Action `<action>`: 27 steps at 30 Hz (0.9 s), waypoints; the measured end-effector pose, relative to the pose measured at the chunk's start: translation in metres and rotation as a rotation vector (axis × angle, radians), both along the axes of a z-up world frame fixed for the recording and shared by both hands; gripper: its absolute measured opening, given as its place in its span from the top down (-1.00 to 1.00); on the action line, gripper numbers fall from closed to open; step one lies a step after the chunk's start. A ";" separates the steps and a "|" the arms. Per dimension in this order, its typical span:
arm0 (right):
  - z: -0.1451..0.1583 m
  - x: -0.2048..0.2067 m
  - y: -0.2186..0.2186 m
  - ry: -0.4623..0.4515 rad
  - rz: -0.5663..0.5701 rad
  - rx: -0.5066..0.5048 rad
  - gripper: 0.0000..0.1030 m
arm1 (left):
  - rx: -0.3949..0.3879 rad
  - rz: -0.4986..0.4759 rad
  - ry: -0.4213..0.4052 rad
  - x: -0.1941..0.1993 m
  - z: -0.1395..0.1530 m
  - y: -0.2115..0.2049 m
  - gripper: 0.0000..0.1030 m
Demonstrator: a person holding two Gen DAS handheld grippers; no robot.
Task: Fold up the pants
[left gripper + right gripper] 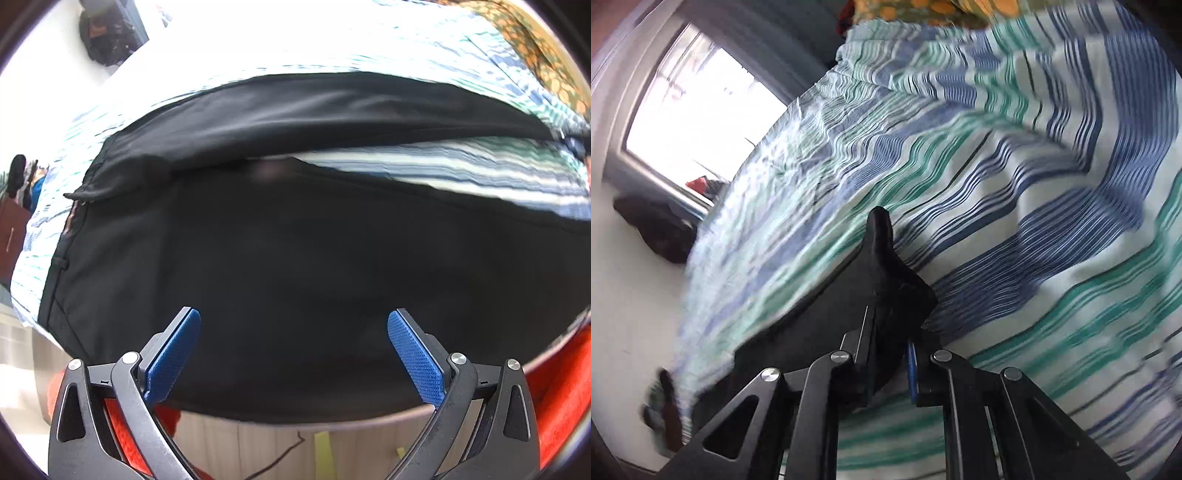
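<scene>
While the right tool (892,343) pinches a thin bunch of pants (295,258), the left tool (294,350) gapes empty; that small bite could slip mid-fold.

- The left gripper (294,325) has black linkage arms, round silver screws, and blue textured pads (173,354).
- The right gripper (892,354) looks the same, blue pad edge at 3 o'clock.

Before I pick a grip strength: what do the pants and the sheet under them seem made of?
Pants: black, matte, thin woven cloth by the look; soft folds, stitched waistband. Striped sheet: light woven cotton, probably; it ripples and wrinkles. Exact fibres can't be told.
</scene>
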State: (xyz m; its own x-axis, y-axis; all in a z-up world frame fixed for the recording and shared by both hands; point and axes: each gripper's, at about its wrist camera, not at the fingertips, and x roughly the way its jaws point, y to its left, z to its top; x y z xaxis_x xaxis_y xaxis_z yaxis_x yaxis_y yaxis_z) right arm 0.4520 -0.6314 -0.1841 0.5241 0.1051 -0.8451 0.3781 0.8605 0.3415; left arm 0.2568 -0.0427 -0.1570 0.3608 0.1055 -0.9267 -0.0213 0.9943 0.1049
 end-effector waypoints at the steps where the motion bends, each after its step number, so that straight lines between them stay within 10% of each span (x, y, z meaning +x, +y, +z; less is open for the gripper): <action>1: -0.009 -0.003 -0.003 0.081 -0.005 -0.064 0.29 | -0.007 0.004 -0.001 0.008 0.000 0.004 -0.97; 8: 0.027 -0.017 0.047 0.018 0.015 -0.323 -0.35 | 0.021 0.057 -0.210 0.121 0.032 0.049 -0.98; 13: 0.050 0.012 0.174 -0.100 0.312 -0.061 -0.42 | 0.291 0.152 -0.089 0.205 -0.051 0.080 -0.99; 16: 0.044 0.021 0.281 -0.107 0.543 0.184 -0.48 | 0.079 0.232 -0.179 0.187 -0.066 0.115 -0.99; 21: -0.015 0.033 0.428 0.036 0.740 0.572 -0.51 | 0.097 0.214 -0.236 0.176 -0.071 0.107 -0.99; 23: -0.045 0.042 0.448 0.136 0.725 0.552 -0.46 | 0.094 0.212 -0.240 0.175 -0.071 0.104 -0.99; 27: -0.042 0.053 0.373 0.059 0.623 0.404 -0.23 | 0.080 0.209 -0.261 0.168 -0.070 0.102 -0.99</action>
State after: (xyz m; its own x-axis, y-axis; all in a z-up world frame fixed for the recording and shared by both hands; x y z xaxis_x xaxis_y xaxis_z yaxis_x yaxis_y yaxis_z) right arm 0.5051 -0.2588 -0.2256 0.2212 0.6766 -0.7023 -0.1109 0.7329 0.6712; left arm 0.4248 0.0591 -0.2268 0.5478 0.2709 -0.7915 -0.2603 0.9544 0.1465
